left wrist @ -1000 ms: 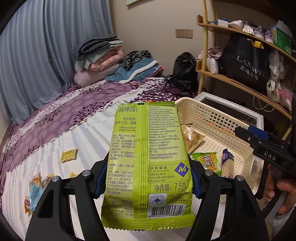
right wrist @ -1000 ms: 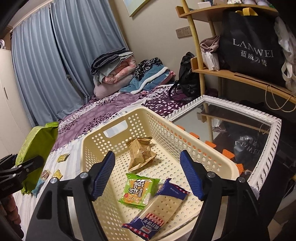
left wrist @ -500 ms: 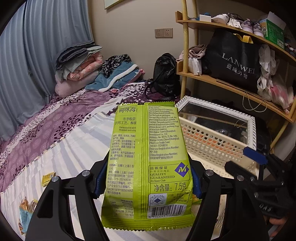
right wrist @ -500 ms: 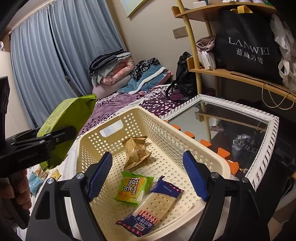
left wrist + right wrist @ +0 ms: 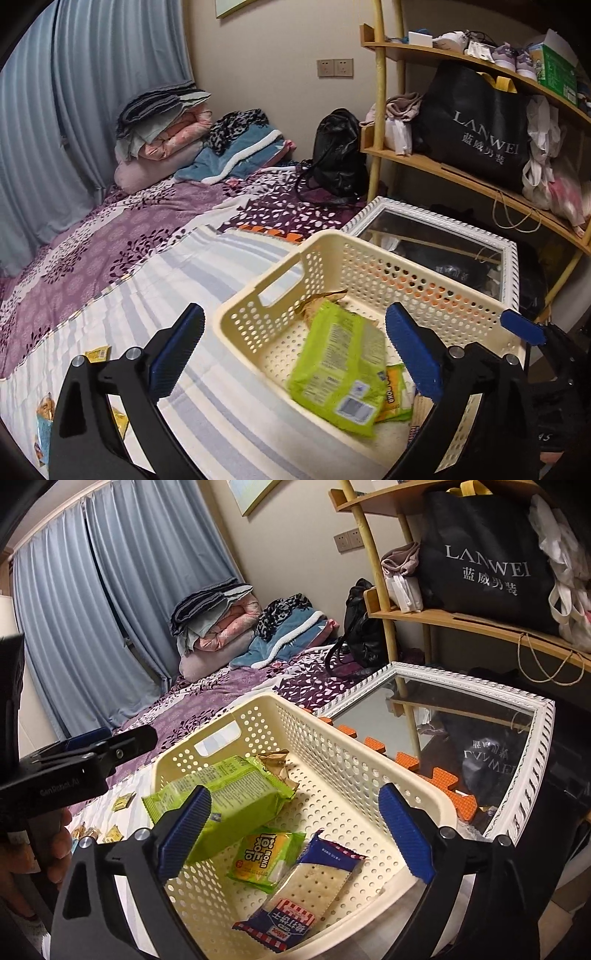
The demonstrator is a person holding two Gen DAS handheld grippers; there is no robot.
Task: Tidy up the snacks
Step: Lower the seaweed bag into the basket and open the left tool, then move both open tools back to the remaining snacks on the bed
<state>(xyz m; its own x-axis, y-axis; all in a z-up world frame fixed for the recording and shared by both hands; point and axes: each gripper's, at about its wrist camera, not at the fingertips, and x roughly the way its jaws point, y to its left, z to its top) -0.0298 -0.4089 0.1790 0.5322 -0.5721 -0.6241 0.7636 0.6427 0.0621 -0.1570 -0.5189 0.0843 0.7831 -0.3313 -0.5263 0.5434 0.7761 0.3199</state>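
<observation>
A cream perforated basket (image 5: 369, 258) (image 5: 332, 738) stands on the striped bed sheet. A green snack bag (image 5: 340, 373) (image 5: 225, 797) is inside it, blurred in the left wrist view, over a brown packet (image 5: 275, 762). A yellow-green packet (image 5: 264, 856) and a blue cracker pack (image 5: 303, 890) also lie in the basket. My left gripper (image 5: 295, 354) is open and empty just above the basket's near-left rim. My right gripper (image 5: 295, 834) is open and empty over the basket's front edge. The left gripper's body (image 5: 74, 764) shows at the left of the right wrist view.
Several small snack packets (image 5: 98, 353) (image 5: 122, 801) lie loose on the sheet to the left. A white-framed mirror (image 5: 443, 243) (image 5: 461, 716) lies beyond the basket. Wooden shelves with a black bag (image 5: 476, 125) stand at the right. Folded bedding (image 5: 166, 129) is at the back.
My left gripper opened and let go of the green bag, which dropped into the basket. The left gripper also moved right toward the basket. The right gripper stayed open over the basket.
</observation>
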